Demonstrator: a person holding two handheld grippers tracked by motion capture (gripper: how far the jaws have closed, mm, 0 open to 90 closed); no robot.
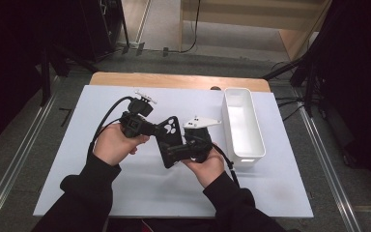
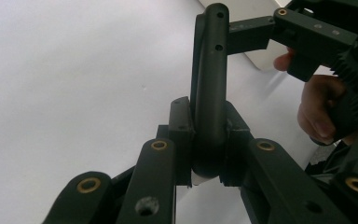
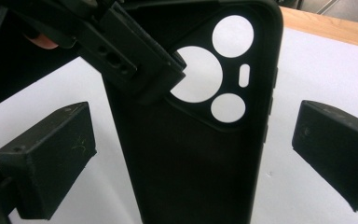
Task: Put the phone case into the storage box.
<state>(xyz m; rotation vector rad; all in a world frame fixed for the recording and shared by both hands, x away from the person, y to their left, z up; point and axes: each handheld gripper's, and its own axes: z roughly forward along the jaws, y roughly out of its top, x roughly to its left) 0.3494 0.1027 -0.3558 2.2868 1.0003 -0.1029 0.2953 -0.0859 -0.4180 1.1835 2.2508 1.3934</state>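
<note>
**Left gripper clamped on the phone case, right gripper's jaws apart around it**

The left gripper [image 2: 208, 140] was clenched on the edge of a black phone case [image 2: 210, 88]: in the left gripper view both pads pressed the case's rim from either side, with the case standing edge-on and rising straight up between them. In the high view the left gripper [image 1: 160, 129] sat above the middle of the table, held in the person's left hand [image 1: 116, 143], and the phone case [image 1: 170, 140] hung tilted between the two tools, its camera cut-outs showing pale near its upper end.

The right gripper [image 3: 193, 154] stood released. In the right gripper view its two black jaws were spread wide on either side of the case [image 3: 191, 154], with white table visible between each pad and the case's long edges, so neither pad touched it. One jaw of the left gripper crossed the upper left of that view and bit on the case beside the largest cut-out. In the high view the right gripper [image 1: 183, 150] lay just below the case, held in the right hand [image 1: 205, 165].

Further out, the white table top [image 1: 125, 193] lay beneath both hands, and a white rectangular bin [image 1: 242, 128] stood near the right gripper, on the table's right side. A wooden edge [image 1: 125, 79] ran along the far side of the table.
</note>
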